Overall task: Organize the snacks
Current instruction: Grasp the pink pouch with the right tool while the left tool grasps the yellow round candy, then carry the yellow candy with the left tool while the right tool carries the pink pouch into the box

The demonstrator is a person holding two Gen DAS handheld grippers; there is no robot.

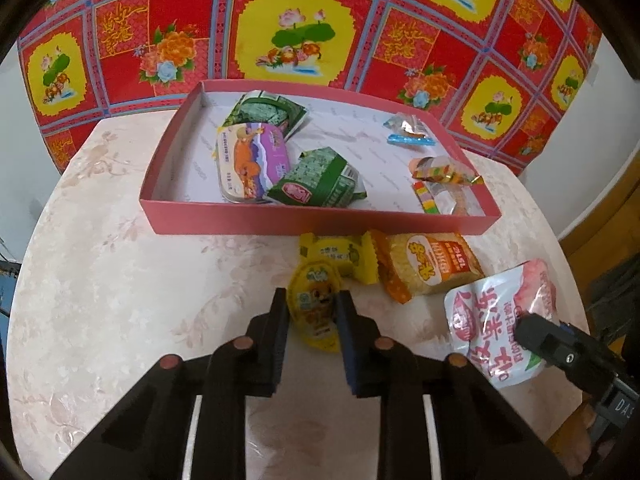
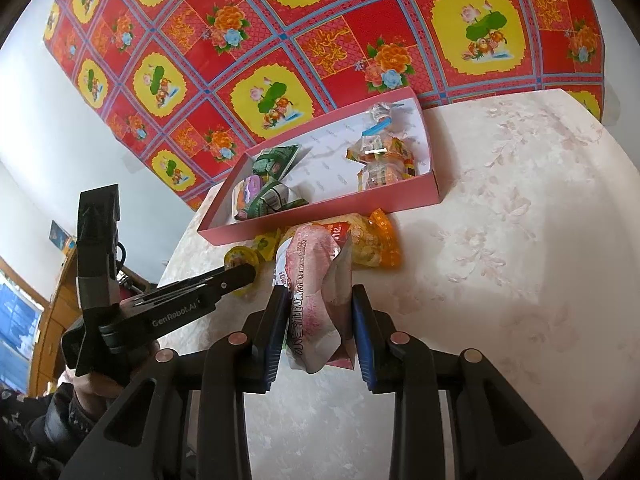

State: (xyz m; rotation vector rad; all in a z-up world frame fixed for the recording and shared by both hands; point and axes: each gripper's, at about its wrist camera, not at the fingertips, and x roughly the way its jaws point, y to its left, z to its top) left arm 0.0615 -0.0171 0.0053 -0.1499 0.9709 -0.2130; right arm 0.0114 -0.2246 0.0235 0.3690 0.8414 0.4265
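Since box (image 1: pixel 320 222) sits at table's (image 1: pixel 120 280) far side, loose snacks lie just before it. Left gripper (image 1: pixel 312 316) pinches yellow cup (image 1: pixel 316 304), ready to lift. Right gripper (image 2: pixel 320 320) brackets pink pouch (image 2: pixel 316 280); squeeze probably begun, contact unclear.

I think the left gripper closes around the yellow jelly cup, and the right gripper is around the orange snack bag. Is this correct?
Not quite. The right gripper is around the pink-and-white pouch, as the right wrist view shows; the orange snack bag lies untouched behind it. The left gripper is indeed around the yellow jelly cup.
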